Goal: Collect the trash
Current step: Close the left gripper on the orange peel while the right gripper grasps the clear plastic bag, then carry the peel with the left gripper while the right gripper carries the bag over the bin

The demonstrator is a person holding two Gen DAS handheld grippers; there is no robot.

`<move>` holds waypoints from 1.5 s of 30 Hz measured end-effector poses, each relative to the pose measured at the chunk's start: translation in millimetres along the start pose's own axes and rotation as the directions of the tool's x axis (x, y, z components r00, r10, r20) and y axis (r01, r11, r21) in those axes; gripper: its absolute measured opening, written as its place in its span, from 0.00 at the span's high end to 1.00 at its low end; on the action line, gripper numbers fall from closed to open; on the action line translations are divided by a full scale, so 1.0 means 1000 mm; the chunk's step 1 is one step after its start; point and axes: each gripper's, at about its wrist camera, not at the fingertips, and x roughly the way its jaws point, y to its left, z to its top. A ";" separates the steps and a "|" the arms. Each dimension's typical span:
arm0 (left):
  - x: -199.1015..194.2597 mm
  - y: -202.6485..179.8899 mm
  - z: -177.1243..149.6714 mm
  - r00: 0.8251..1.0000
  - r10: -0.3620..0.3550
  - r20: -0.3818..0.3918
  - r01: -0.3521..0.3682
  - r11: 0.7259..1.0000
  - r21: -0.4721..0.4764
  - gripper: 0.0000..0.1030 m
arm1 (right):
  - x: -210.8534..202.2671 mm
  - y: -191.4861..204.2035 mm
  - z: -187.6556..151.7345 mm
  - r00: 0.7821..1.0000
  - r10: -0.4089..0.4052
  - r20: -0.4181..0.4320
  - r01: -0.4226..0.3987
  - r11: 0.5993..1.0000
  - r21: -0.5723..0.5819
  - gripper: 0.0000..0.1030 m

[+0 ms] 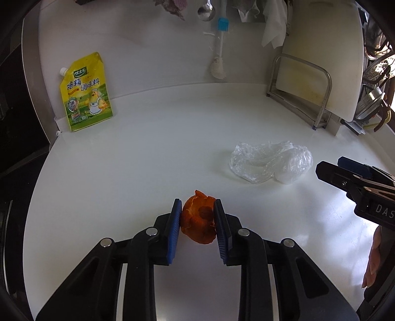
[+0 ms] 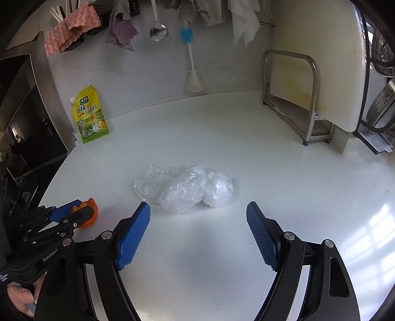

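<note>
Orange peel (image 1: 198, 218), a curled piece, lies on the white desk (image 1: 148, 160) near its front edge, clamped between the blue pads of the left hand-held gripper (image 1: 197, 210); both pads press against its sides, so this hand-held gripper is grasping the peel. In the right wrist view the same peel (image 2: 90, 217) shows only partly, behind the left hand-held gripper's black finger at the lower left.

To the right of the peel and farther back lies a crumpled clear plastic bag (image 1: 270, 161), flat on the desk and apart from the peel. The right hand-held gripper (image 2: 198, 207) stands just in front of this bag (image 2: 184, 189) with its blue pads spread wide and nothing between them, released; its left pad tip is just beside the bag's near edge, and whether it touches is not clear. In the left wrist view the right hand-held gripper (image 1: 328, 168) enters from the right edge, near the bag.

At the back left a yellow seasoning pouch (image 1: 85, 92) with a white spout and a cartoon chicken leans against the wall. A white bottle brush (image 1: 218, 64) with a blue silicone head part hangs on the back wall, and a metal ladle (image 1: 206, 11) beside it. At the back right a white cutting board (image 1: 321, 56) stands upright in a metal rack (image 1: 298, 96). Pink and purple cloths (image 2: 74, 27) hang at the upper left in the right wrist view.
</note>
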 end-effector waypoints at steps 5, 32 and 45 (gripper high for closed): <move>-0.004 0.011 0.000 1.000 -0.005 0.015 0.005 1.000 -0.025 0.74 | 0.029 0.002 0.012 0.998 -0.038 -0.046 0.036 0.998 -0.047 0.22; -0.027 0.002 -0.016 0.999 -0.012 0.047 0.012 1.000 -0.001 0.74 | -0.009 0.006 -0.028 0.994 -0.094 -0.047 0.094 0.995 -0.013 0.91; -0.115 -0.028 -0.079 0.994 -0.044 0.098 0.035 0.995 0.097 0.74 | -0.145 0.049 -0.144 0.969 -0.243 0.047 0.240 0.968 0.071 0.91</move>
